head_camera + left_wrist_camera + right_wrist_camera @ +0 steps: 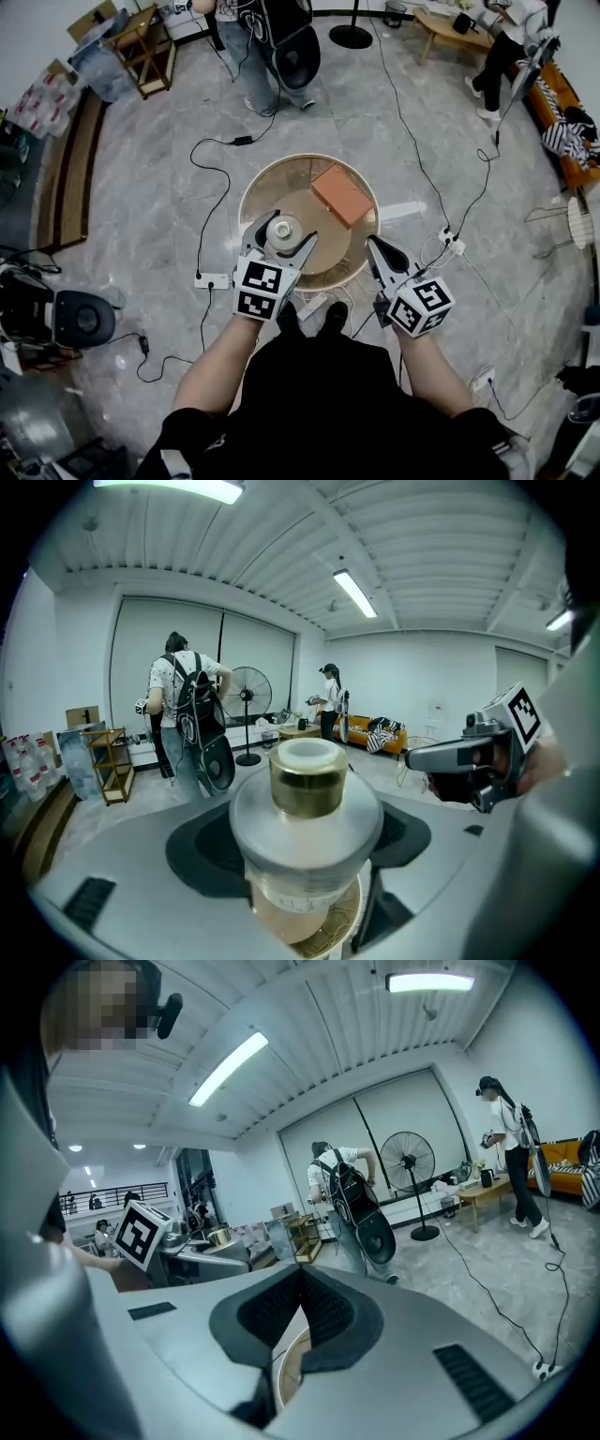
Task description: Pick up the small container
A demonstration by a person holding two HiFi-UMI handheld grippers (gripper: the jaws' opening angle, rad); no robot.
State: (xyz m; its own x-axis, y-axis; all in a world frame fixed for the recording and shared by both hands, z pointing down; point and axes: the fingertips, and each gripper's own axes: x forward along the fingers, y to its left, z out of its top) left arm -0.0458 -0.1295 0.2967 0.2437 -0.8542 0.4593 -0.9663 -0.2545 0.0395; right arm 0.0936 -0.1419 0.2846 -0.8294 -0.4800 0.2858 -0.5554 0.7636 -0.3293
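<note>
- Small container (pixel 305 808) clamped in my left gripper (pixel 280 235), jaws spread wide around it.
- Seems clear of round table (pixel 281 192), hard to tell.
- My right gripper (pixel 300 1286) closed, empty.

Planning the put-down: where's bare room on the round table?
Bare: the far-left arc of the round table, between rim and orange box, plus the middle strip beside that box. Crowded: the box fills the far right; the left gripper, shut on the small container, hangs over the near left; the shut right gripper is at the near-right rim.

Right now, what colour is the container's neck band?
The container's neck band is gold; clearest in left gripper view.
</note>
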